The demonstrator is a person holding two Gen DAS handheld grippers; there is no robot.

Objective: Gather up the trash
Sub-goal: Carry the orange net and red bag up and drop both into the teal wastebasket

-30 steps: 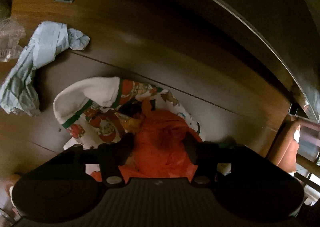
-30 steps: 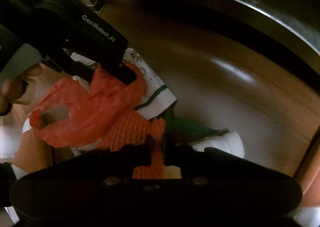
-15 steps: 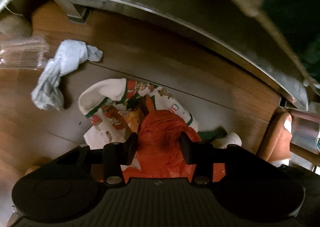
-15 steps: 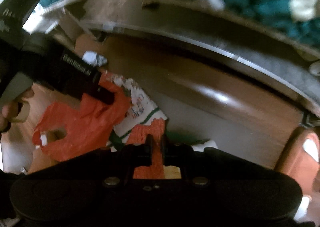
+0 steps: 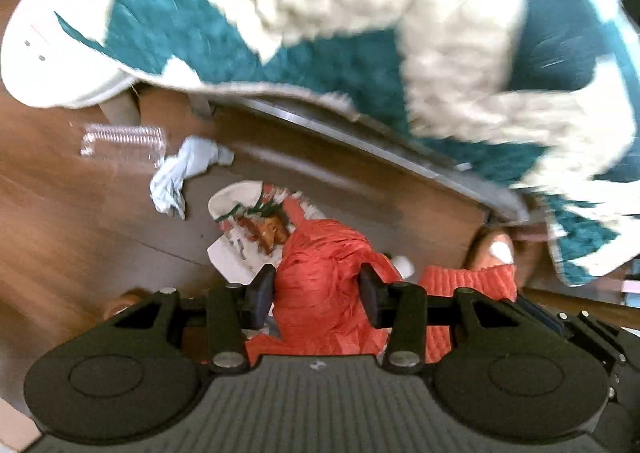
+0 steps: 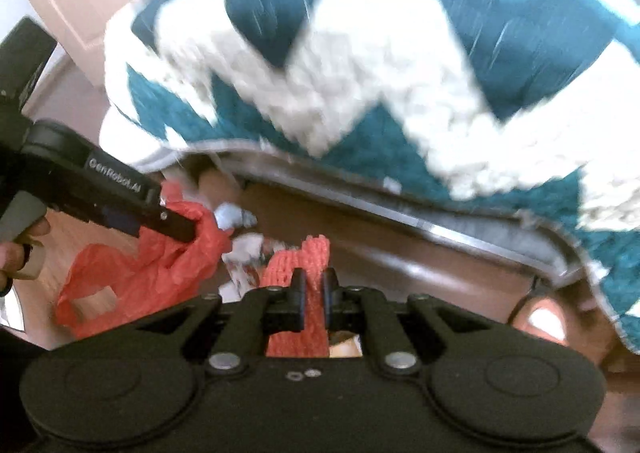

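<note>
A crumpled orange plastic bag (image 5: 320,285) is gripped between the fingers of the left gripper (image 5: 316,285), which are set fairly wide around its bunched upper part, and it is seen hanging from that gripper (image 6: 176,227) in the right wrist view (image 6: 132,273). A strip of orange foam netting (image 6: 298,293) is pinched between the nearly closed fingers of the right gripper (image 6: 313,293); the same netting (image 5: 468,281) is seen just beside the bag from the left. Below the bag, a printed white paper wrapper (image 5: 244,233) lies on the brown wooden floor (image 5: 60,221). Nearby lie a crumpled pale blue tissue (image 5: 180,173) and a clear ribbed plastic container (image 5: 120,139). A teal and cream blanket (image 5: 360,33) is draped over a bed edge above, blurred.
</note>
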